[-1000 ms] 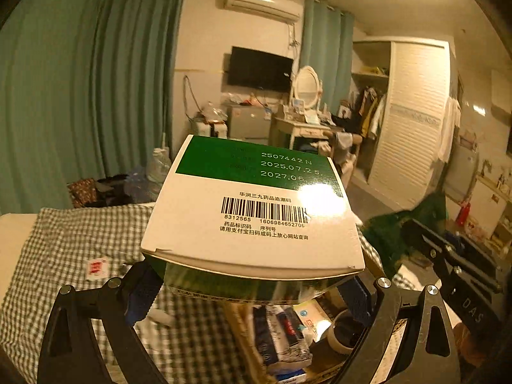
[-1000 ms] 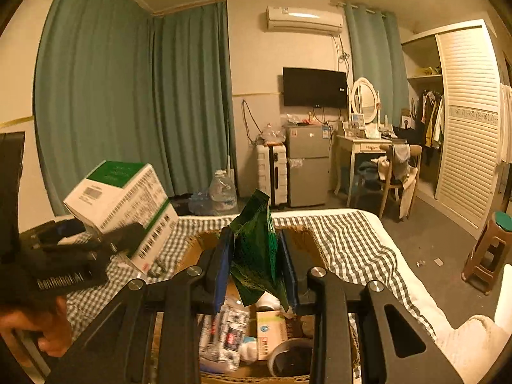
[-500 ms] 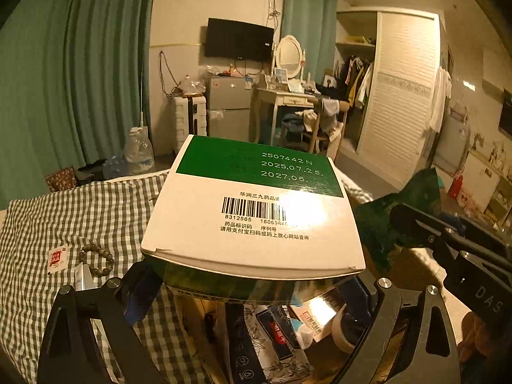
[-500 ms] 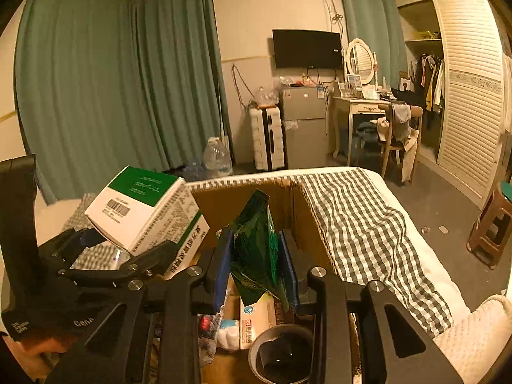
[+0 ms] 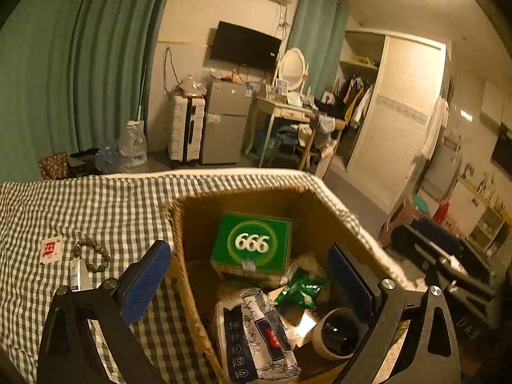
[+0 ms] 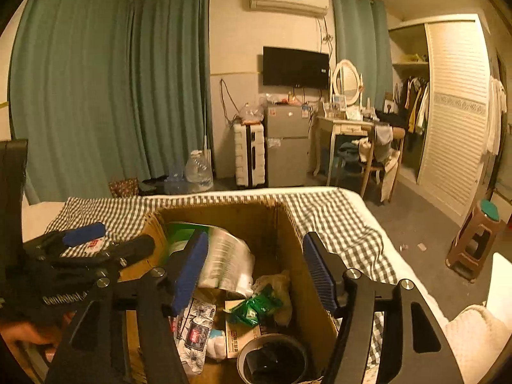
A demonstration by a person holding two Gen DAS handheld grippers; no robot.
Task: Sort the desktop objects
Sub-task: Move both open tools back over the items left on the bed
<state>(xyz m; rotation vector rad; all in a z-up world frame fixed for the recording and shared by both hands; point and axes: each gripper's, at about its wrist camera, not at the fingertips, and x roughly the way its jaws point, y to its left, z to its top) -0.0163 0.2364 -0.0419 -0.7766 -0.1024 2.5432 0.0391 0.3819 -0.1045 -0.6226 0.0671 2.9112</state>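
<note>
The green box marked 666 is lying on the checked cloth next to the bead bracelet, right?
Not quite. The green box marked 666 lies inside the cardboard box, as the left wrist view shows. The bead bracelet is on the checked cloth outside it.

- The left gripper (image 5: 249,275) hangs over the cardboard box (image 5: 336,211), tipped downward, its jaws spread wide with nothing between the blue pads (image 5: 145,280).
- Its left finger sits outside the box's left wall, its right finger inside the box.
- The right gripper (image 6: 252,272) points down into the same box from the near side; its jaws are opening, and nothing is between them.
- In the right wrist view, a hand (image 6: 28,332) at the lower left, beside the box, grips the left gripper's black body.
</note>
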